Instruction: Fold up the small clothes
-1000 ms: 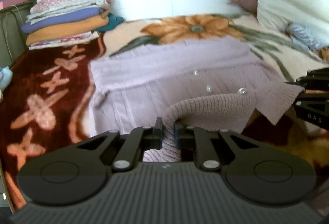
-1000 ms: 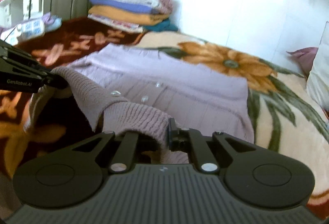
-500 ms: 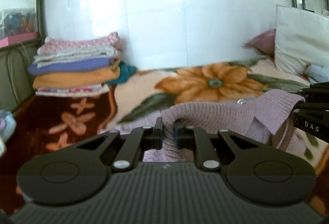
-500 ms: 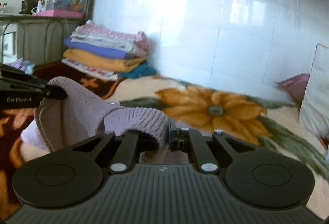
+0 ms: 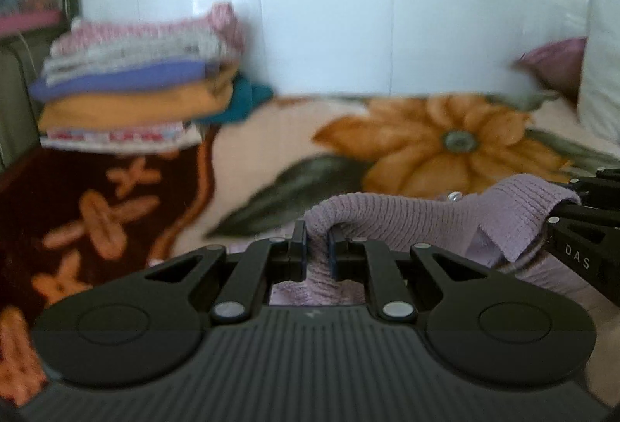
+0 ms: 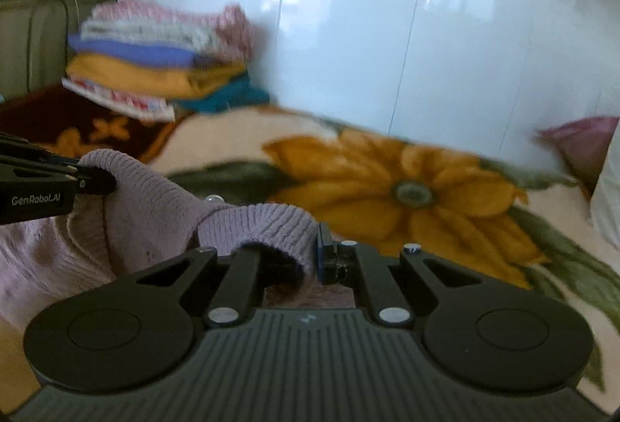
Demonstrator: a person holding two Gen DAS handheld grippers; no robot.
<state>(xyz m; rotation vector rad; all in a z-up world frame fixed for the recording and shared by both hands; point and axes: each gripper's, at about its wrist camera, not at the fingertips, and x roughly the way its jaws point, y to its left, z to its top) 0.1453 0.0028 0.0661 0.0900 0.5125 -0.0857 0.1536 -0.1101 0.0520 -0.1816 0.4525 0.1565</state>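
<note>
A lilac knitted cardigan (image 5: 426,216) is held up off the bed by both grippers. My left gripper (image 5: 317,243) is shut on its ribbed edge. My right gripper (image 6: 306,247) is shut on the same ribbed edge (image 6: 255,224) further along. The knit stretches between them; a clear button (image 5: 454,195) shows on it. The right gripper (image 5: 573,224) shows at the right of the left wrist view, and the left gripper (image 6: 89,178) at the left of the right wrist view. The rest of the cardigan hangs below, mostly hidden.
A stack of folded clothes (image 5: 135,92) sits at the back left of the bed by the white wall, and shows in the right wrist view (image 6: 162,61). The blanket (image 5: 445,143) has an orange flower print. A white pillow (image 5: 600,81) and a mauve cushion (image 5: 558,61) lie at the right.
Both grippers have lifted the cardigan's ribbed edge up and forward; the flat cardigan body has dropped out of view and the wall and clothes stack now fill the frames.
</note>
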